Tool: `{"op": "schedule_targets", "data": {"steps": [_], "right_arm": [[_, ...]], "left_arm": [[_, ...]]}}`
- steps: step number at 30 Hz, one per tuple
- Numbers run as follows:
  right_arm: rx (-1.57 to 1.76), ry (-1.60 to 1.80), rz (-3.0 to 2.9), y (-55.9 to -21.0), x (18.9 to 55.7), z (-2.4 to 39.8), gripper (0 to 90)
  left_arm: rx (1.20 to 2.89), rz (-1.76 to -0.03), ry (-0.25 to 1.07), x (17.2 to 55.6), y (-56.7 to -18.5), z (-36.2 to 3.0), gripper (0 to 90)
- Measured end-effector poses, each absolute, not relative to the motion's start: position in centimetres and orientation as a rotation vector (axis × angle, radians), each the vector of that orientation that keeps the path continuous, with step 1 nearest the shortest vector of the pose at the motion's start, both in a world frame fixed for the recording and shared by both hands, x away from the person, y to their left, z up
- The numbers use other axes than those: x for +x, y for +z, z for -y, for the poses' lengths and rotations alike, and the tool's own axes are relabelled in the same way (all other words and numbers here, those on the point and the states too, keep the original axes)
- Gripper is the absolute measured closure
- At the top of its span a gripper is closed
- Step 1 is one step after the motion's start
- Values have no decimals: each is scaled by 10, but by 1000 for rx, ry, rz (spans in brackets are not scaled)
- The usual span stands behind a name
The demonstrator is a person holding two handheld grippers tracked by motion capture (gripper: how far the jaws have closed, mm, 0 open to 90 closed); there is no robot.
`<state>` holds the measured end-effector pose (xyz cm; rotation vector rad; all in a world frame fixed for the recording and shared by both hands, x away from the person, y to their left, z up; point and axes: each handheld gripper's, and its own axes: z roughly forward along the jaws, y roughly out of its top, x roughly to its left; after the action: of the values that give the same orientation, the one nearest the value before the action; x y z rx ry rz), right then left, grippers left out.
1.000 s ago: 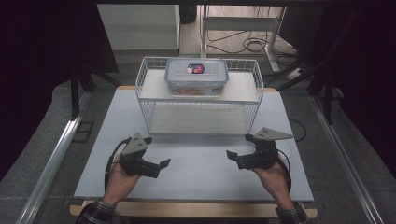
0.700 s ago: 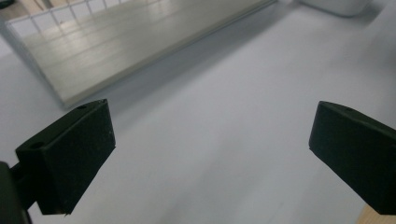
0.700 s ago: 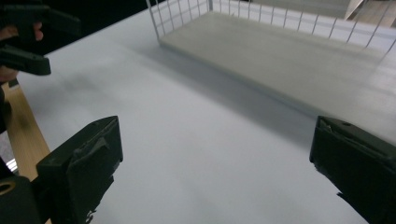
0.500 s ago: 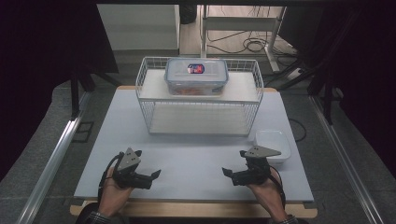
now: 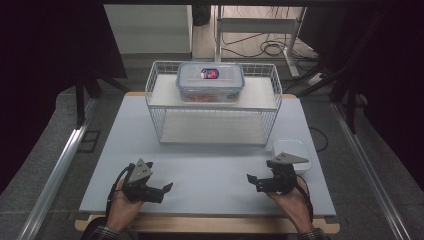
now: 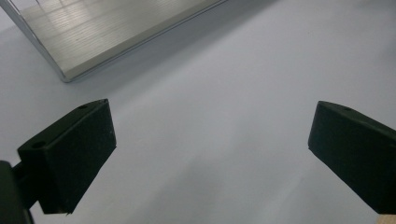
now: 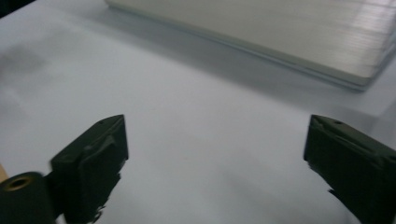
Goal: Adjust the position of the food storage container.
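both grippers have come down toward the table [image 5: 210, 150] since a second ago and now sit low near its front edge, well in front of the wire basket [image 5: 214, 107]. as they dropped back, the small white tub [image 5: 295, 152] came into sight off the basket's front right corner; the grey plate of the right gripper [image 5: 252, 181] had covered it before. left gripper [image 5: 167, 189] lies in front of the basket's left end, jaws spread wide, nothing but bare tabletop between them in the left gripper view. right gripper lies in front of the basket's right end, just beside the white tub; its jaws have just been closing a little, yet they stand well apart with nothing between them. my read: this is a resting pose, no grasp begun, and the nearest thing to work on is the white tub, with the clip-lid box [image 5: 210, 82] up on the basket's top shelf left alone. hard to tell: whether the tub holds anything, since the gripper's plate cuts across its near side; what the reddish contents of the clip-lid box are; the label on its lid is too small to read. the right gripper view is blurred, and both gripper views catch just a pale edge of the basket's floor board.
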<state>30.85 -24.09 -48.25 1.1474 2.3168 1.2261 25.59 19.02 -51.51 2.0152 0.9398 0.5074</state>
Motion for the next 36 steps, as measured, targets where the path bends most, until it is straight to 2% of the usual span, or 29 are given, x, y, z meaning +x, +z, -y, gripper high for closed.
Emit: {"op": "schedule_targets", "data": {"steps": [1,5,6,11,12,13,14,15,19,20,21,27,36], "right_arm": [[1147,1226,-2317,-482,309,241,88],[1179,1232,-2254,-476,311,253,208],[1205,1224,-2237,-472,314,261,288],[1238,1215,-2210,-465,320,278,446],[1238,1215,-2210,-465,320,278,446],[1249,1200,-2194,-462,322,286,535],[1249,1200,-2194,-462,322,286,535],[1258,1194,-2176,-459,325,292,600],[1285,1166,-2137,-452,331,307,723],[1285,1166,-2137,-452,331,307,723],[1302,1151,-2124,-451,334,314,781],[1336,1092,-2084,-450,346,331,879],[1394,998,-2006,-450,360,355,891]], "left_arm": [[2015,-941,504,256,-515,-190,6],[2013,-948,494,257,-517,-191,7],[2013,-949,493,257,-517,-191,7],[2012,-950,489,258,-517,-192,8],[2012,-950,489,258,-517,-192,8],[2012,-951,488,258,-517,-191,9],[2013,-951,488,258,-517,-191,9],[2014,-951,487,258,-517,-191,9],[2015,-957,488,258,-517,-192,11],[2015,-957,488,258,-517,-192,12],[2016,-958,489,258,-517,-192,13],[2015,-962,492,258,-518,-192,14],[2017,-967,496,259,-518,-192,14]]}}
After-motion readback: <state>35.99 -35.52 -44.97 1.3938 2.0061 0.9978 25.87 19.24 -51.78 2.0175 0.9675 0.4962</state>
